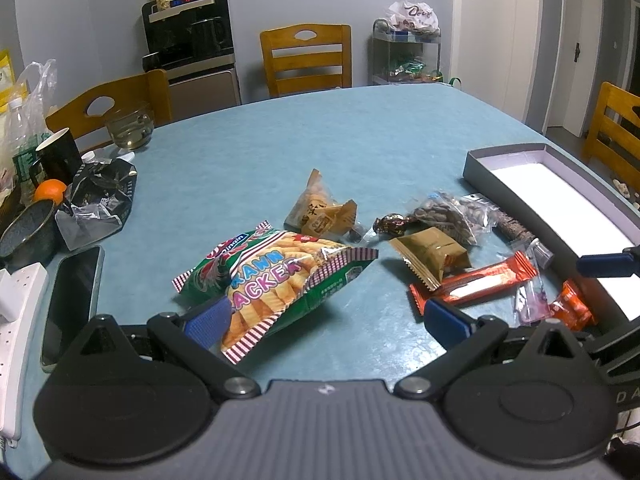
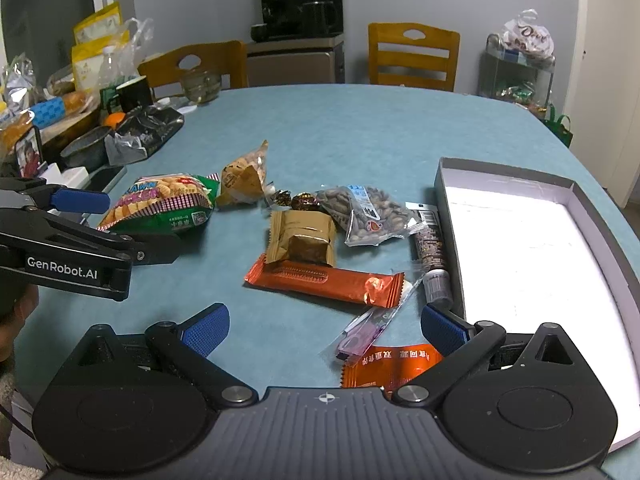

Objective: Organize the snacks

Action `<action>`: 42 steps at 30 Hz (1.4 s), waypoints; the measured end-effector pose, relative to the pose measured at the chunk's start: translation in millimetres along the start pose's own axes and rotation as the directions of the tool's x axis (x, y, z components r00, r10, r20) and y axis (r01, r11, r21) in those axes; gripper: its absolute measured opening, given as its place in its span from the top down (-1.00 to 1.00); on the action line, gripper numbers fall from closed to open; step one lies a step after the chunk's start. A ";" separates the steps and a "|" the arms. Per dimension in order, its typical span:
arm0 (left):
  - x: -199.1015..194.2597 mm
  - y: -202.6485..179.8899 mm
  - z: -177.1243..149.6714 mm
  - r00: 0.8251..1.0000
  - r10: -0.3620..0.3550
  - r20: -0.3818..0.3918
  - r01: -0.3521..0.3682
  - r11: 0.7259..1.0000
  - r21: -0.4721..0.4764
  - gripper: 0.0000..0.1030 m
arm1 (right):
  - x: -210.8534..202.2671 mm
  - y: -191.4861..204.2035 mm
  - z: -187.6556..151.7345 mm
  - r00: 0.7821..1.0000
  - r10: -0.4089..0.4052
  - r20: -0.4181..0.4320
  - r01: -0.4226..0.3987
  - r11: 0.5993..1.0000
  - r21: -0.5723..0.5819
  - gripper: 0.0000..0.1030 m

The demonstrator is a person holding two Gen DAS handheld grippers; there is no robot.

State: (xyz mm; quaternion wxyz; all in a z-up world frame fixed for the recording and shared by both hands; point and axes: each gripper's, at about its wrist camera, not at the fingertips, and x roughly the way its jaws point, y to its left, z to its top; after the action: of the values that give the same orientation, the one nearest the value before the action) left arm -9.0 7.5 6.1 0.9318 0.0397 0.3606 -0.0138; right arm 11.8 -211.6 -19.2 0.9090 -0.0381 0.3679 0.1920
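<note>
Left hand-held gripper (image 1: 326, 314) is wide open with one pad at the corner of the cracker bag (image 1: 272, 276), nothing held; right hand-held gripper (image 2: 324, 326) is also wide open and empty, over the small orange packet (image 2: 390, 366) and purple sachet (image 2: 362, 332) just beside the box (image 2: 448, 184). Risk: a corner pinch on the puffy bag may slip or crush the crackers, and the snacks overlap mid-desk, so grabbing the orange bar (image 2: 324, 280) could drag the gold packet (image 2: 302, 236) along. The box is empty with ample room, its wall needs clearing on entry, and the far desk (image 1: 360, 128) is bare.
</note>
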 end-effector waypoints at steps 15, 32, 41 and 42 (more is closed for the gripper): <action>-1.4 -0.4 -0.3 1.000 0.000 0.006 0.000 1.000 0.004 -1.00 | -0.3 0.0 0.2 1.000 -0.001 -0.001 0.001 1.000 0.000 -1.00; -3.4 -1.3 0.3 1.000 -0.002 0.013 0.002 1.000 0.005 -1.00 | -0.7 0.9 -0.1 1.000 -0.002 -0.001 0.002 1.000 -0.001 -1.00; -4.7 -0.9 1.2 1.000 -0.002 0.015 0.002 1.000 0.004 -1.00 | -0.6 1.5 -0.3 1.000 -0.001 -0.003 0.001 1.000 -0.003 -1.00; -4.8 -0.6 1.8 1.000 -0.001 0.015 0.001 1.000 0.003 -1.00 | -0.4 1.5 -0.2 1.000 -0.001 -0.004 0.001 1.000 -0.002 -1.00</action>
State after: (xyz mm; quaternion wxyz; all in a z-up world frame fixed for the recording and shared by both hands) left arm -11.4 6.7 10.6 0.9344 0.0407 0.3535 -0.0153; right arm 10.8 -210.4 -19.0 0.9084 -0.0397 0.3693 0.1920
